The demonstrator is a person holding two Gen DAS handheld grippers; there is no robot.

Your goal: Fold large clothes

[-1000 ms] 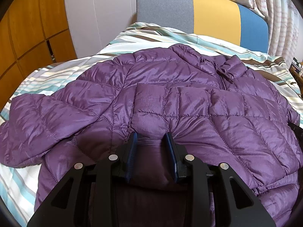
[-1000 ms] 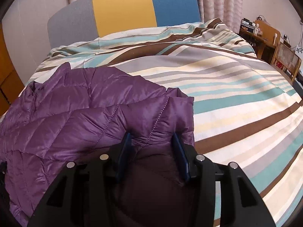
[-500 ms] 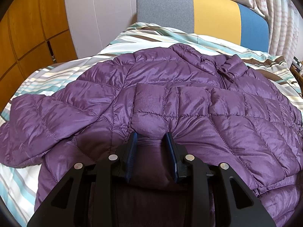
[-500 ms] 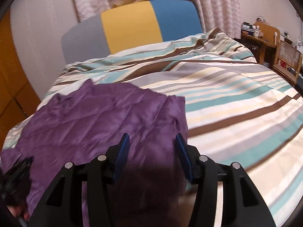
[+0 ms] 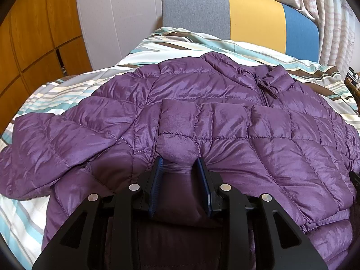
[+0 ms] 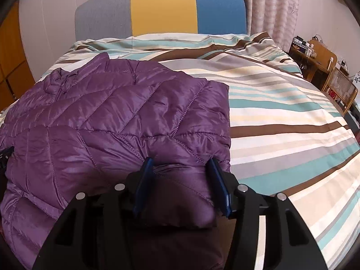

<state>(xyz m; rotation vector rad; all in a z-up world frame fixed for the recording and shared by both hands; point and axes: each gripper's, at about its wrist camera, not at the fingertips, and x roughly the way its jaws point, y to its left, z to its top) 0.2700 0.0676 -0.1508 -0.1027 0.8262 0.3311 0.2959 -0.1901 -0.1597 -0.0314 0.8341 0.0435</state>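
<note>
Here, spread across a striped bedcover [image 6: 281,117]: a purple quilted jacket [image 5: 202,121], collar toward the headboard [image 5: 236,18], one sleeve flung out to the left in the left wrist view. Pinched between the blue pads of the left gripper [image 5: 178,164], a fold of the jacket's near edge, jaws narrow and pressing the fabric. At the right gripper [image 6: 180,164], jaws set wider and just been opening, a bunch of the jacket's folded side between them; impossible to tell whether the pads press it. Nothing lying on top of the jacket or barring either gripper.

Visible only from the left wrist: wooden cabinet doors [image 5: 33,45] along the wall and the zip running down from the collar. Only from the right wrist: the bare half of the bedcover, a cluttered wooden desk [image 6: 315,54] and a wicker-backed chair [image 6: 342,87] by the curtain [image 6: 270,4]. Behind the bed, a headboard in grey, yellow and blue panels.
</note>
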